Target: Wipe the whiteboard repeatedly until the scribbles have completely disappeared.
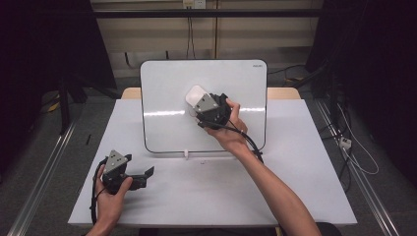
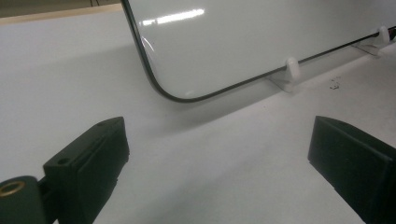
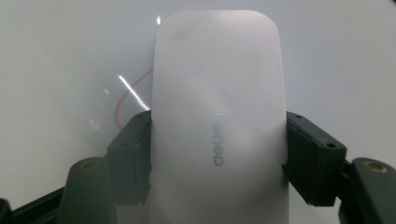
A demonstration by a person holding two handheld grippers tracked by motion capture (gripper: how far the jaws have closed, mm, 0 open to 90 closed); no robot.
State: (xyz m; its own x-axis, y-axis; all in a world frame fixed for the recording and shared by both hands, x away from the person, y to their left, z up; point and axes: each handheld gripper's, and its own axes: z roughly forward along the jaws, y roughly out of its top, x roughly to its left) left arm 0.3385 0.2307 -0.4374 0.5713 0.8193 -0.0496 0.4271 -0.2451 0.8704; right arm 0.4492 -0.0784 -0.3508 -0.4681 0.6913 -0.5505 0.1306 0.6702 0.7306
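The right gripper (image 1: 209, 109) clamps one white eraser (image 3: 217, 116) flat against the single whiteboard (image 1: 162, 98), near its middle. To wipe well, press evenly over the red mark (image 3: 133, 95) beside it. The left gripper (image 1: 129, 173), jaws apart and empty, idles below the board's lower-left corner.

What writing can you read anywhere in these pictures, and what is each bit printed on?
"deli": grey letters on the white eraser clamped in the right gripper, reading sideways in the right gripper view.
Small grey mark at the top right corner of the whiteboard: too small to read.
No other text is visible.
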